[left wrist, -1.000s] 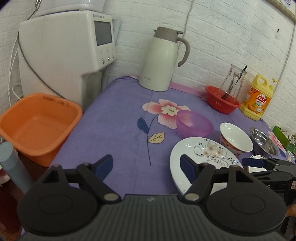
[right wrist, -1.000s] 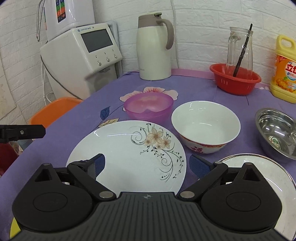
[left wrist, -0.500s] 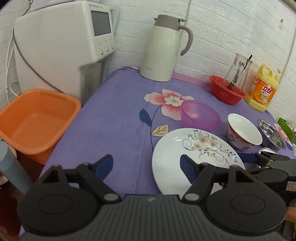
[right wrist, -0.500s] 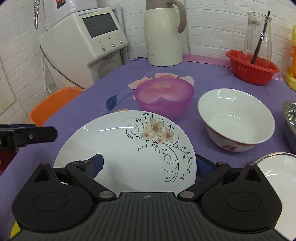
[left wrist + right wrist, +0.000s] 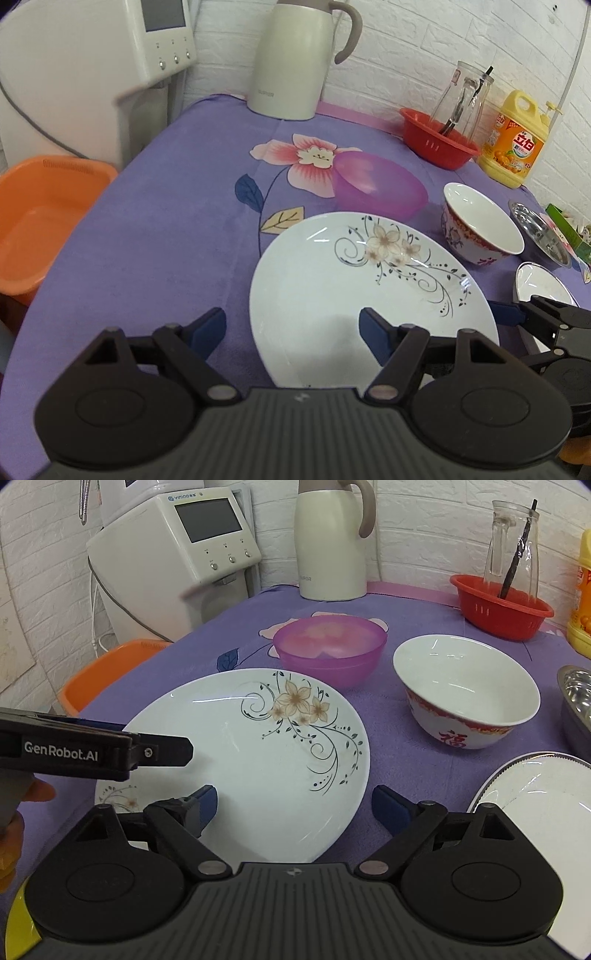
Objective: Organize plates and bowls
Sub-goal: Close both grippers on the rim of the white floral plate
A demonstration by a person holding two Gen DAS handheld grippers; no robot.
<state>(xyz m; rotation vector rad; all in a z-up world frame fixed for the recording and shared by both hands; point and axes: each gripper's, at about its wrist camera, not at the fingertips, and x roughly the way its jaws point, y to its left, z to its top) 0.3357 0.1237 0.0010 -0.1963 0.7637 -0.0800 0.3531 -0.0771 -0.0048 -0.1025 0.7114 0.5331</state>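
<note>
- Left wrist view: left tongs [image 5: 291, 325] moved down and in on the flowered plate [image 5: 369, 295] on the tabletop [image 5: 166, 221]; jaws wide, holding nothing, straddling its near-left rim.
- Right wrist view: right tongs [image 5: 293, 805] wide, empty, lower over the same plate; pickup likely next.

Purple floral tablecloth [image 5: 177, 221] carries flowered plate [image 5: 332, 288], bowls, kettle.

You are holding your left gripper [image 5: 291, 326] and right gripper [image 5: 293, 806] tilted downward, side by side, both with jaws spread wide and gripping nothing.
</note>
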